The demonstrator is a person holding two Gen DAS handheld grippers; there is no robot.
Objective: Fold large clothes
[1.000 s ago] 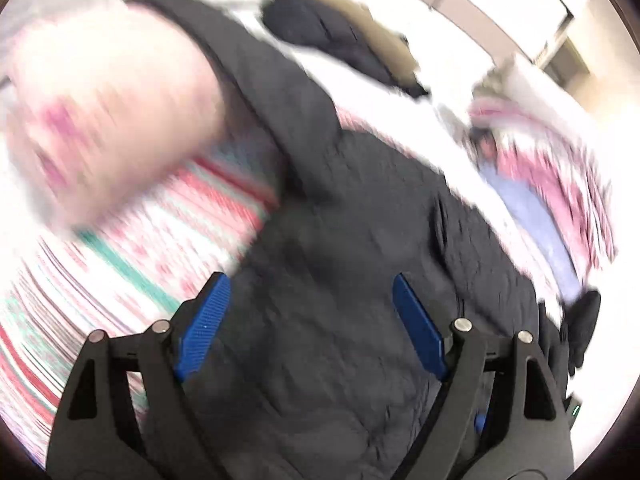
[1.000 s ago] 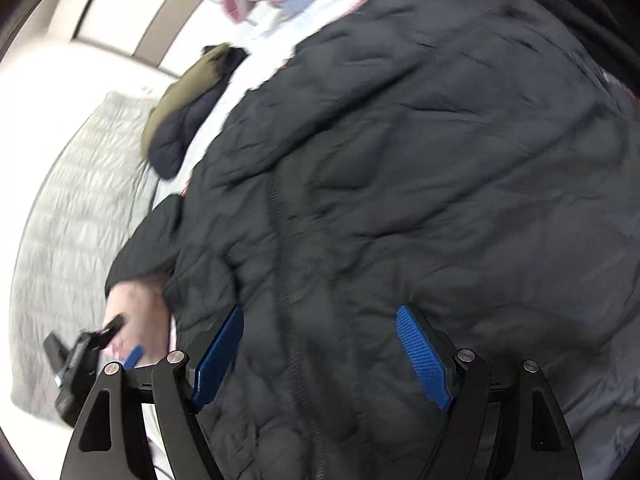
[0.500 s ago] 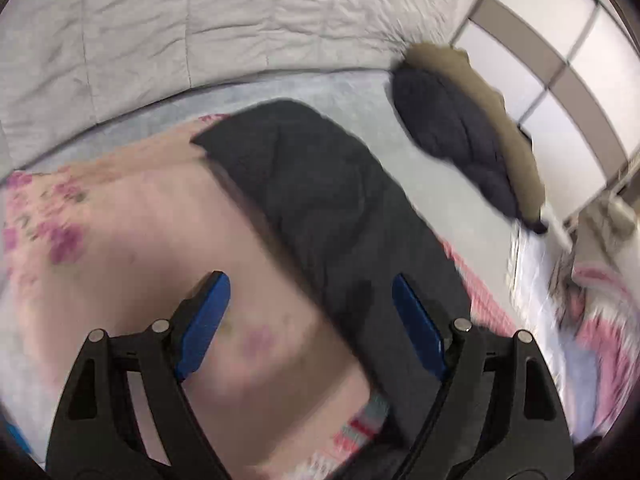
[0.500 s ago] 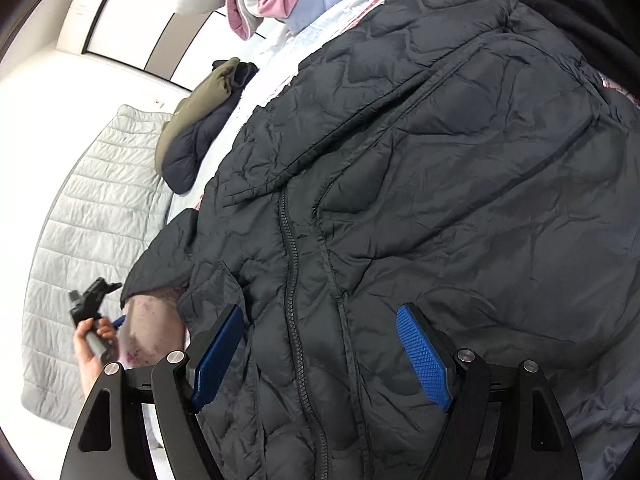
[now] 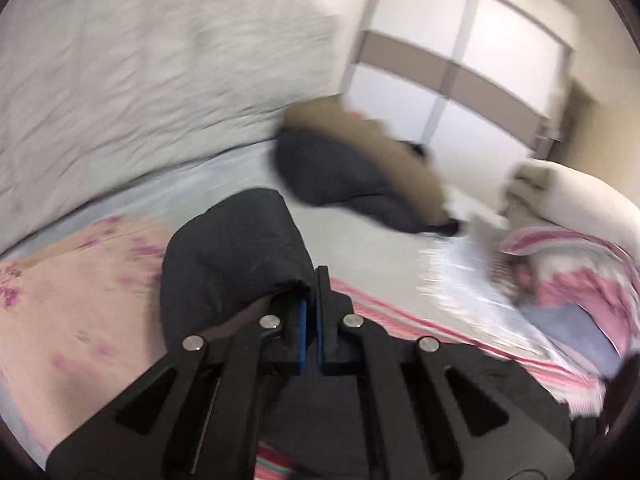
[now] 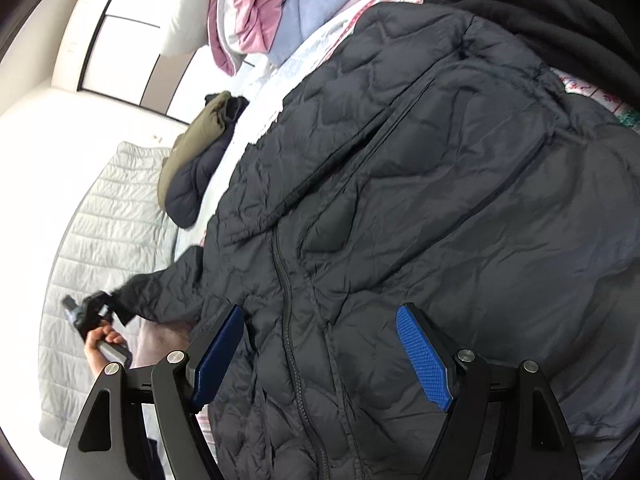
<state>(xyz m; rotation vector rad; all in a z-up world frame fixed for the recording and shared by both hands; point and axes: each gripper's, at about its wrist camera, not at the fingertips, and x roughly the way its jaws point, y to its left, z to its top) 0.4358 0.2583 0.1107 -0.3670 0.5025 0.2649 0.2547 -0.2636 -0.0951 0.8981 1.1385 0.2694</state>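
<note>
A large black quilted jacket (image 6: 420,200) lies spread on the bed, zip facing up. My right gripper (image 6: 320,348) is open and hovers just above its front near the zip. My left gripper (image 5: 309,312) is shut on the end of the jacket's sleeve (image 5: 236,260), which bunches up in front of the jaws. In the right wrist view the left gripper (image 6: 90,312) shows at the far left, holding the sleeve cuff (image 6: 160,284) stretched out from the jacket.
A folded olive and navy garment (image 6: 196,160) lies further up the bed, also in the left wrist view (image 5: 360,172). A pile of pink, white and blue clothes (image 6: 260,12) sits at the far end. A grey quilted headboard (image 5: 140,80) and a pink floral pillow (image 5: 72,300) are beside the sleeve.
My left gripper has closed on the sleeve end; it was open half a second ago. It swung from the jacket body to the sleeve. The right gripper has stayed open over the jacket.
</note>
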